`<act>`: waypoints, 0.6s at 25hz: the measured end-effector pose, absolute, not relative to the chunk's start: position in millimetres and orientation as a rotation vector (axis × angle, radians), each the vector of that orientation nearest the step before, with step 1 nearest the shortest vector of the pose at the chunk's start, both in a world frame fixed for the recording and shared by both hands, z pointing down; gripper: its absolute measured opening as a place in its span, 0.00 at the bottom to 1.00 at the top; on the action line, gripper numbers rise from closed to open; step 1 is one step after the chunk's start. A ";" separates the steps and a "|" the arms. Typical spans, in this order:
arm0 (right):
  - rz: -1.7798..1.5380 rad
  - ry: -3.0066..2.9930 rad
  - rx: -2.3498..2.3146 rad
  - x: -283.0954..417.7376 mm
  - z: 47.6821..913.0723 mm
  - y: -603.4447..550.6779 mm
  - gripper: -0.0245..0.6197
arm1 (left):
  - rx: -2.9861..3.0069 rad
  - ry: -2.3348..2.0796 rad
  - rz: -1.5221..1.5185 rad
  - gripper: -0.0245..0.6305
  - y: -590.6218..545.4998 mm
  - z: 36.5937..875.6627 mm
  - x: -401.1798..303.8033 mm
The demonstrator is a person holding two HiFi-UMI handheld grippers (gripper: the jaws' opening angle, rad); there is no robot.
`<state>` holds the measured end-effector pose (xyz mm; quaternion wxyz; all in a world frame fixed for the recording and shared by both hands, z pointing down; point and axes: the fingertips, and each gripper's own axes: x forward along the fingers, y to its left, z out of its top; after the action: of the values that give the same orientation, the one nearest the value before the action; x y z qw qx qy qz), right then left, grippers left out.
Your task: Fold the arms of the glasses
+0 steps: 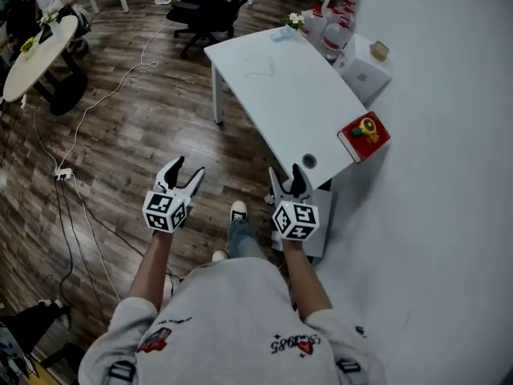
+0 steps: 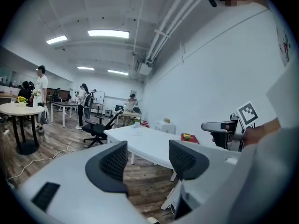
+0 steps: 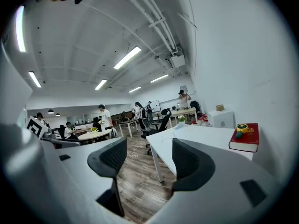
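A: What is the biggest thing here?
B: A white table (image 1: 296, 111), at one o'clock from the person.
A: And the grippers?
B: The left gripper (image 1: 188, 167) and the right gripper (image 1: 285, 171) are both released, with nothing between the jaws.
A: Where are the glasses?
B: The glasses (image 1: 260, 69) lie on the table at twelve o'clock, well apart from both grippers.

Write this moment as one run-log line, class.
left gripper: open, empty | right gripper: open, empty | thin-framed glasses: lying on white rectangular table | stage: both grippers short of table
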<state>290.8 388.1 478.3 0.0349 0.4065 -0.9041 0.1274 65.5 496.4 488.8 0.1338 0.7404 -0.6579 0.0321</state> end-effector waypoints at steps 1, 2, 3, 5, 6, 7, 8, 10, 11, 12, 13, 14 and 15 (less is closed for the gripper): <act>0.402 -2.782 1.250 283.6 479.3 373.8 0.49 | 2.150 -1.905 0.102 0.45 482.7 487.6 59.8; 0.411 -2.784 1.251 276.3 479.9 359.2 0.49 | 2.155 -1.902 0.112 0.45 468.9 486.4 53.8; 0.420 -2.785 1.253 269.5 480.1 344.3 0.49 | 2.159 -1.899 0.123 0.45 454.9 485.5 47.7; 0.437 -2.788 1.253 257.1 480.5 313.1 0.49 | 2.156 -1.899 0.138 0.45 425.8 485.0 35.5; 0.445 -2.789 1.248 251.3 481.0 296.9 0.49 | 2.149 -1.903 0.140 0.45 410.4 484.4 29.5; 0.451 -2.792 1.241 245.8 481.1 280.5 0.49 | 2.143 -1.909 0.139 0.45 394.6 482.9 24.1; 0.454 -2.795 1.234 240.7 480.6 263.8 0.49 | 2.138 -1.915 0.139 0.45 378.6 480.7 19.4; 0.461 -2.801 1.221 231.5 478.2 229.8 0.48 | 2.133 -1.926 0.139 0.45 347.1 475.3 12.6; 0.467 -2.804 1.215 227.6 477.4 213.0 0.48 | 2.132 -1.930 0.141 0.45 332.4 473.4 10.6; 0.476 -2.808 1.208 223.6 477.0 196.2 0.48 | 2.131 -1.934 0.145 0.45 318.1 472.3 8.9; 0.484 -2.814 1.201 219.1 476.9 179.7 0.48 | 2.131 -1.937 0.152 0.45 304.0 471.6 7.0; 0.491 -2.821 1.192 213.8 477.1 164.3 0.48 | 2.132 -1.940 0.160 0.45 290.7 471.2 4.9; 0.496 -2.829 1.179 208.1 477.4 150.9 0.48 | 2.131 -1.942 0.166 0.45 278.7 471.1 2.7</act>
<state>208.1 150.9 477.4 0.0185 0.3798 -0.9110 0.1596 2.7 278.7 471.1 0.1264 0.7320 -0.6670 0.0571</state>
